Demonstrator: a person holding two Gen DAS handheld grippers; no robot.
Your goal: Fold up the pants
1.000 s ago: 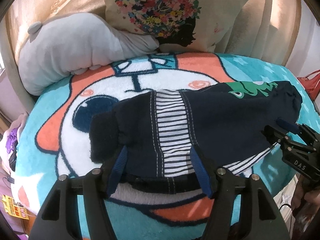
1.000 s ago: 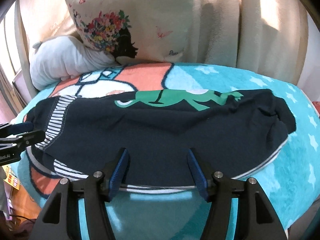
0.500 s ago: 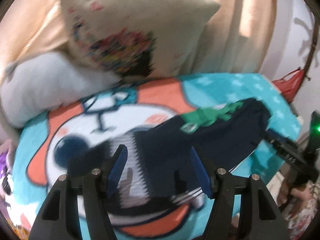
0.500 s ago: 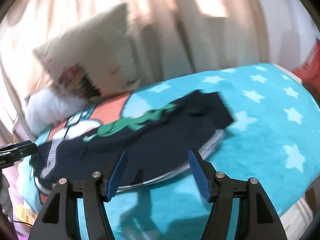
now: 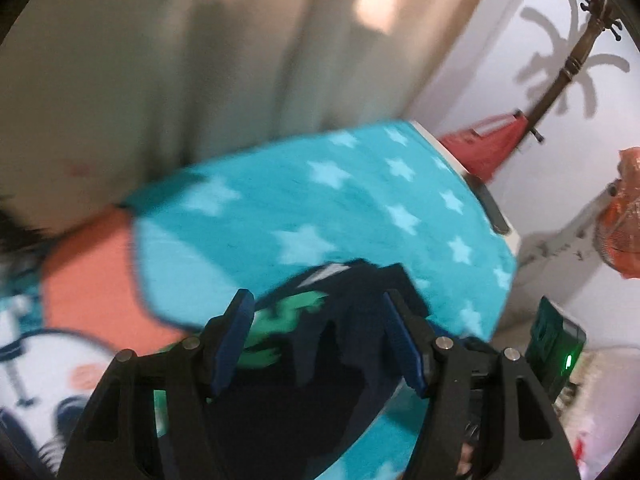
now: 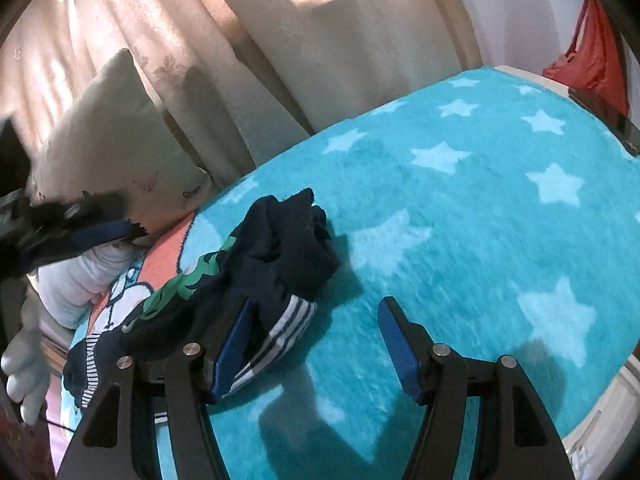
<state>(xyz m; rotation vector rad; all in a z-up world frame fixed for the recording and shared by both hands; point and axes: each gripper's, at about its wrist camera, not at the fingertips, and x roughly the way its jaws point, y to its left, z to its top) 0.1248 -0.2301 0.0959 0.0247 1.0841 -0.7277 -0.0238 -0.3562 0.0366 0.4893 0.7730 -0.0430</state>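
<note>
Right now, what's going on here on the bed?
A person with a gripper in each hand is folding dark pants on a teal star blanket. The pants lie bunched near the blanket's middle, green print and striped lining showing. The right gripper is open, its left finger over the striped edge, holding nothing. The left gripper is open too, hovering over the pants; that view is blurred. A pillow leans against the curtain behind.

Star blanket [image 6: 460, 208], pillow [image 6: 100, 132], curtains [image 6: 248, 40], red bag [image 6: 592, 56].
</note>
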